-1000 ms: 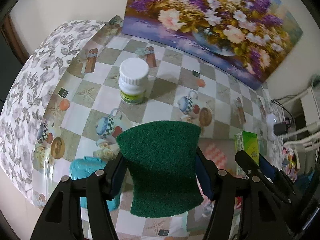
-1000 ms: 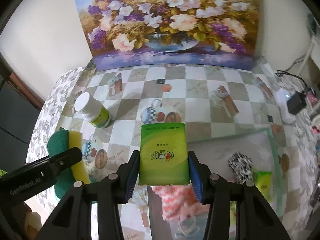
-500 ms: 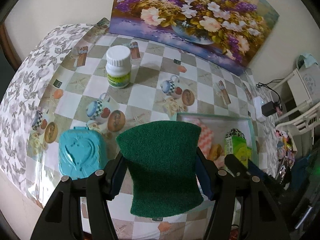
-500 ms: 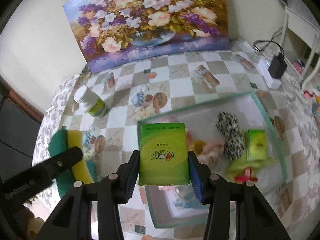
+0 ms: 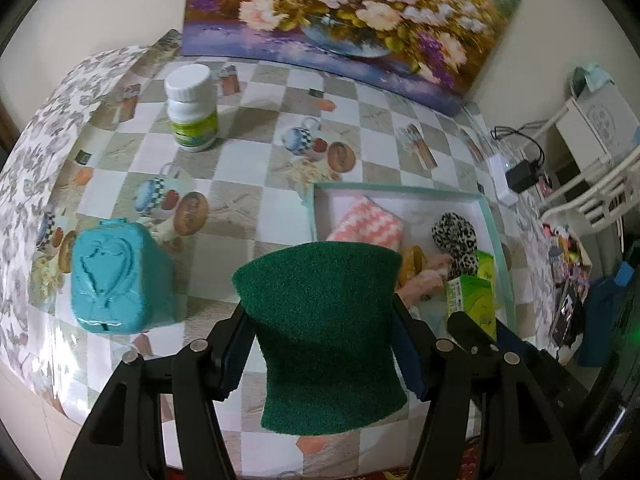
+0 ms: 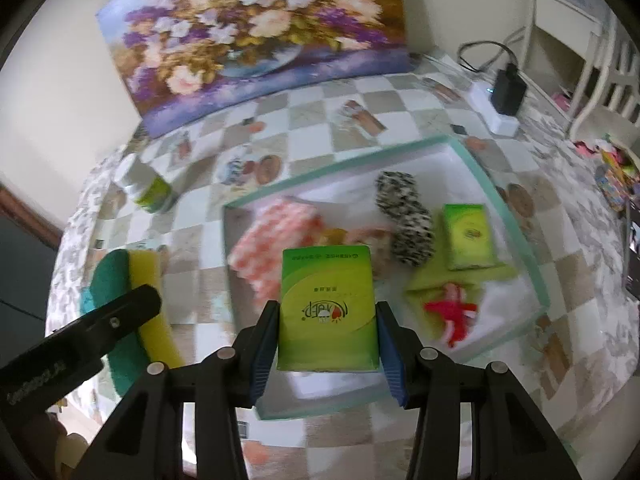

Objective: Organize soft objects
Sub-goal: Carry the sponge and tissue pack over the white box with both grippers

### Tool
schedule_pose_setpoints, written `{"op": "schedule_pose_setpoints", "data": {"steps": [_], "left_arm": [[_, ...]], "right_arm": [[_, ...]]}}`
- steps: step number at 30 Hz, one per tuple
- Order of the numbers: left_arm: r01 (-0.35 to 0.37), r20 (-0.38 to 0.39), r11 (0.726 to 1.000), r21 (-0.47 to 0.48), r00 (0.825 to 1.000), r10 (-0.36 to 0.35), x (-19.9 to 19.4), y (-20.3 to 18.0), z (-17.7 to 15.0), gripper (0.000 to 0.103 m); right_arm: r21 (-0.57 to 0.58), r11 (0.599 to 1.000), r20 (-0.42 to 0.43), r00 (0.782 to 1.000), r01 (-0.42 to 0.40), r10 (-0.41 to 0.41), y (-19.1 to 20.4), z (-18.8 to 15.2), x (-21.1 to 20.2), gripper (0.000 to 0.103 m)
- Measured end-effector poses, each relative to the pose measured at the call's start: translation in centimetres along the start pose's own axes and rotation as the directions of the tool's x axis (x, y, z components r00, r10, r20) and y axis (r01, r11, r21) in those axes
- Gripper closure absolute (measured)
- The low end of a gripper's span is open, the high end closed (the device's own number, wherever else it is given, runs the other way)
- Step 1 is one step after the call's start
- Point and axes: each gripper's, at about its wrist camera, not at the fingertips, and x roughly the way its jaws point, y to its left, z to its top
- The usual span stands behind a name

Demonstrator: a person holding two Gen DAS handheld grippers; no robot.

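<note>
Checkered tablecloth point(image 5: 256, 92) carries a tray point(image 6: 504, 216) near its right edge, already holding several soft items. Left gripper point(image 5: 320, 344) clamps a sponge point(image 5: 324, 332), right gripper point(image 6: 328, 340) a tissue pack point(image 6: 328, 304); both hover above the tray, not yet dropped in.

Home, living or dining area by the look of it. Table point(image 5: 256, 184) has a checkered vinyl cover printed with teapots and starfish, over a floral cloth hanging off its left edge. Large flower painting point(image 5: 352, 12) leans on the cream wall at the table's far edge. White power strip with a black adapter point(image 6: 506, 92) plugged in sits at the table's right end, cable trailing behind it. Beyond that end: white wooden furniture point(image 5: 596, 120) and a heap of small colourful clutter point(image 5: 568, 256). White-capped supplement bottle point(image 5: 192, 108) on the table, in front of the painting.
</note>
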Motion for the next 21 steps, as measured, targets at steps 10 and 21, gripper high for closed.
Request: {"op": "schedule_pose_setpoints", "data": {"steps": [10,21], "left_arm": [[-0.001,-0.021,0.999,0.045,1.0,0.002,2.6,-1.9,-0.1,0.038],[0.018,-0.056,0.992,0.127,0.998,-0.011,6.3,-4.8,-0.8,0.038]], "right_arm": [[0.072,0.994,-0.051,0.996,0.08,-0.077,-4.0,0.1,2.2,0.053],[0.123,0.986,-0.06,0.993,0.113,-0.106,-6.8,0.8,2.6,0.053]]}}
